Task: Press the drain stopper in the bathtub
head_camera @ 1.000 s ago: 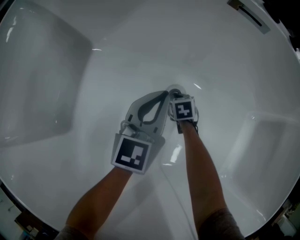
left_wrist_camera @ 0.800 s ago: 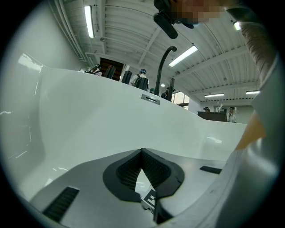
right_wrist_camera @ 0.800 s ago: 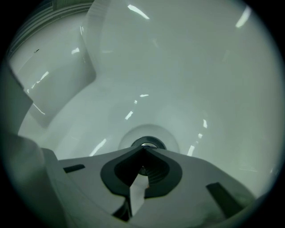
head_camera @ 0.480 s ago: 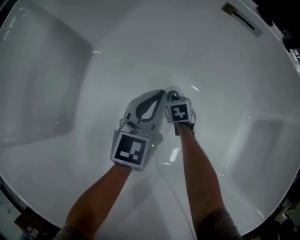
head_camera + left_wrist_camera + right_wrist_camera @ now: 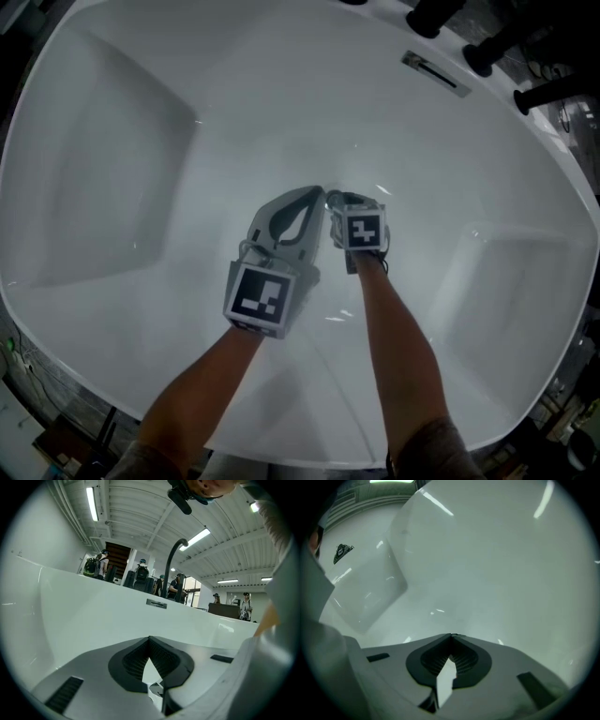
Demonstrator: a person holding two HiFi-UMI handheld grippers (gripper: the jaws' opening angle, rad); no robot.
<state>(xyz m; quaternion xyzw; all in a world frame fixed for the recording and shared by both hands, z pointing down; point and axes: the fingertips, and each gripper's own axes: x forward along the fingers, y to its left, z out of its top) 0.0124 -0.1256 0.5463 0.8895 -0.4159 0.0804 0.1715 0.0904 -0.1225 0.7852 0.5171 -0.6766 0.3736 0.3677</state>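
Note:
The white bathtub [image 5: 234, 122] fills the head view. Both grippers meet at the middle of its floor. My left gripper [image 5: 322, 195] lies low with its jaws shut and empty, tips together [image 5: 149, 639]. My right gripper [image 5: 336, 206] points steeply down beside it, marker cube [image 5: 364, 230] on top, jaws shut [image 5: 451, 635]. The drain stopper [image 5: 347, 196] shows only as a dark sliver right at the two tips; the right gripper hides most of it. Neither gripper view shows the stopper, only white tub wall.
An overflow plate [image 5: 436, 73] [image 5: 156, 603] sits on the far tub wall. Black taps [image 5: 487, 42] stand on the rim at the upper right. A curved black spout [image 5: 171, 559] rises behind the rim. People stand in the hall beyond.
The head view has pulled back, so more of the tub rim and the taps show. Both grippers stay tip to tip at the drain; the stopper is more covered than before.

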